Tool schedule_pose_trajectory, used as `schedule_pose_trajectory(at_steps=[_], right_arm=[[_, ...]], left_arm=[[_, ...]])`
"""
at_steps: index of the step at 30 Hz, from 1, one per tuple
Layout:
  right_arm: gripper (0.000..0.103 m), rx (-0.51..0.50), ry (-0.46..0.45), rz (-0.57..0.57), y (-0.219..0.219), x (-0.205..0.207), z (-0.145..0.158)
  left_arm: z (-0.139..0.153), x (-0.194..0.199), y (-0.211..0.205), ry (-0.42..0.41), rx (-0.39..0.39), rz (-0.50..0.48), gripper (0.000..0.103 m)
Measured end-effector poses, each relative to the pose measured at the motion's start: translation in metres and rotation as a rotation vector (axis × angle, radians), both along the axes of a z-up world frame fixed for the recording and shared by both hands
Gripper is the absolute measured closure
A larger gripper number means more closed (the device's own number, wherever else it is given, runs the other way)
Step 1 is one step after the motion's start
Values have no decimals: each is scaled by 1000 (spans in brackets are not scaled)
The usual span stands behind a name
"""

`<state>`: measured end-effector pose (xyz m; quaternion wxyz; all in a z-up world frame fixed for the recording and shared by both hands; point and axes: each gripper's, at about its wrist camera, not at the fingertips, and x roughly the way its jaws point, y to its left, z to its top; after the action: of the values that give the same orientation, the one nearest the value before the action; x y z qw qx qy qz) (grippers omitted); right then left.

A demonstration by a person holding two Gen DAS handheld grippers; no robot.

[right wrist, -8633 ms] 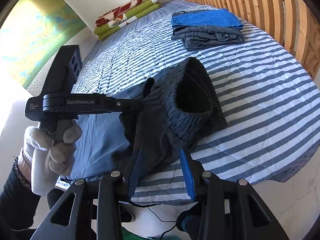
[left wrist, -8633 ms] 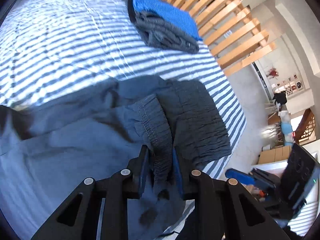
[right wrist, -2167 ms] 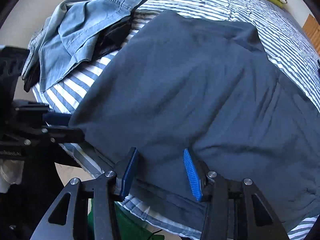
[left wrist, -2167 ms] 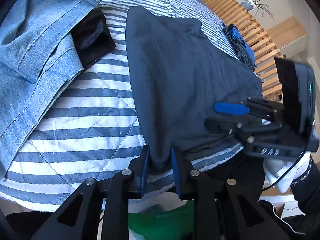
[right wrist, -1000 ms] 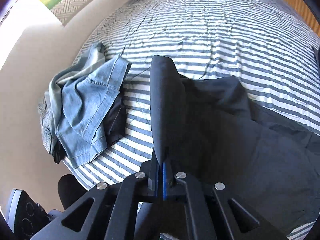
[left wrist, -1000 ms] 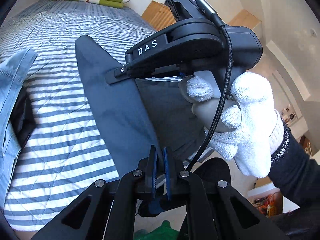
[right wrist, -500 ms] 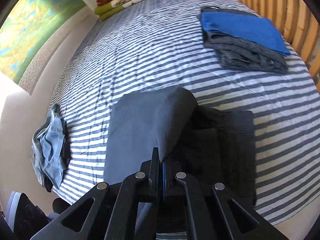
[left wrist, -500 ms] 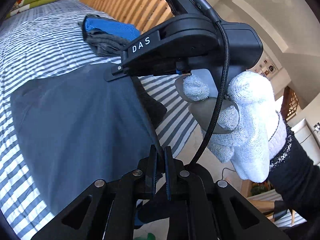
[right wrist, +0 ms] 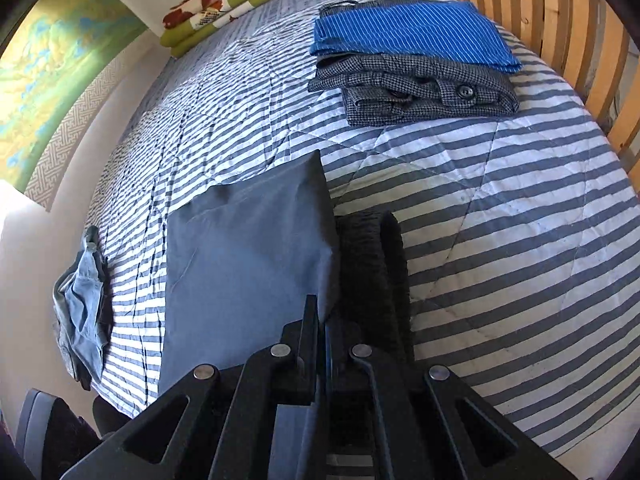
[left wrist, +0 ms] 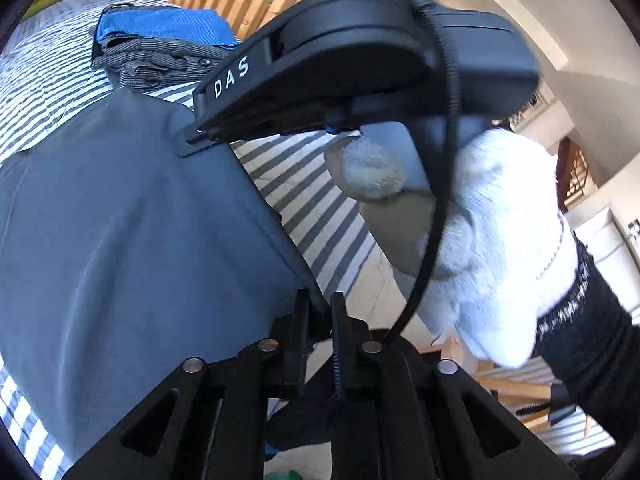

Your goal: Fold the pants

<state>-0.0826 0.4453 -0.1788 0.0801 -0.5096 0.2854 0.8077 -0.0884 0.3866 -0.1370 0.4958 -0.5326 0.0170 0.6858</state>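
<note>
Dark blue-grey pants (right wrist: 248, 256) lie folded over on the striped bed (right wrist: 500, 208), near its edge, hem end laid up against the gathered dark waistband (right wrist: 372, 276).

Right gripper (right wrist: 322, 320): jaws pressed together, pinching the corner of the top layer close to the waistband. Left gripper (left wrist: 318, 316): jaws opening, a narrow gap showing; the edge of the cloth sits right at that gap, and I cannot tell whether the pads touch it.

Step in hand, by my reading: setting down and letting go of the half fold. To do it well, lower both corners flat before parting the jaws fully, keep the hem square with the waistband, and draw the grippers back along the bed so the top layer is not dragged askew. Smooth any ridge after.

A white-gloved hand (left wrist: 500, 240) holds the right gripper's handle.

Surroundings: a folded stack (right wrist: 412, 64) of blue striped and grey checked clothes further up the bed; crumpled denim (right wrist: 80, 304) at the far side; rolled bedding (right wrist: 232, 4) by the wall; wooden slats (right wrist: 560, 24) along one side; pale tiled floor (left wrist: 372, 276) below.
</note>
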Motion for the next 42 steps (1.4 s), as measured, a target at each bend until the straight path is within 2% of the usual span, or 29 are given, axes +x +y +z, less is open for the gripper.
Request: schedule_pose_trajectory(at_steps=[2,3,5,8,10,11,13,15,17,21,23,24,25,26,27,29,30,33,34,35,38,42], right_arm=[[101,20,-13,-2,3,1,-4],[101,22,-25,0,5,0,-8],[100,18,-40,9,6,-2,-16],[97,-52,-41,49,12,-3,-23],[90,-87,-32,30,21,-2,-20],[83,-84,-11,4,27,-1,-15],[78,-69,52,-40,36,-3,-2],[65,-67,92,-63,42,-13,6],[62,-38,81,-65,44,-32,4],[61,-79,-9,-52,47,-70,-26],[61,-112,-19,-58,44,-78,-37],[67,-129,-11,-58,42,-80,-39],[78,-143,12,-51,38,-81,-39],[96,-132,29,-40,33,-82,-35],[97,-90,39,-29,28,-82,-30],[97,45,26,-56,24,-83,-21],[97,80,2,-77,27,-84,-23],[92,40,-7,-94,34,-81,-30],[87,24,-10,-102,36,-76,-29],[79,17,-4,-110,38,-70,-24],[76,104,49,-160,32,-37,6],[76,201,117,-95,-13,8,39]], left_arm=[[0,-1,-12,-58,-19,1,72],[1,-1,-23,-60,-19,10,69],[6,1,-53,-28,-30,41,67],[4,-7,-103,5,-66,132,67],[-4,-13,-130,23,-105,189,67],[-9,-15,-140,14,-119,219,67],[-26,-29,-151,-15,-134,260,67],[-40,-36,-151,-27,-142,264,68],[-50,-41,-145,-25,-135,253,68],[-55,-33,-142,-19,-130,236,67],[-58,-31,-142,-28,-130,234,67],[-59,-29,-143,-35,-128,231,67],[-63,-32,-141,-38,-130,224,67],[-57,-21,-142,-40,-135,213,67],[-59,-18,-142,-42,-140,203,67],[-64,-14,-140,-46,-150,183,67],[-64,-11,-140,-45,-153,179,67],[-50,-1,-148,-62,-134,179,67],[-43,4,-154,-70,-122,184,67],[-38,4,-161,-66,-112,193,67],[-25,-5,-186,-35,-93,243,67],[-14,-16,-208,-29,-62,305,67]])
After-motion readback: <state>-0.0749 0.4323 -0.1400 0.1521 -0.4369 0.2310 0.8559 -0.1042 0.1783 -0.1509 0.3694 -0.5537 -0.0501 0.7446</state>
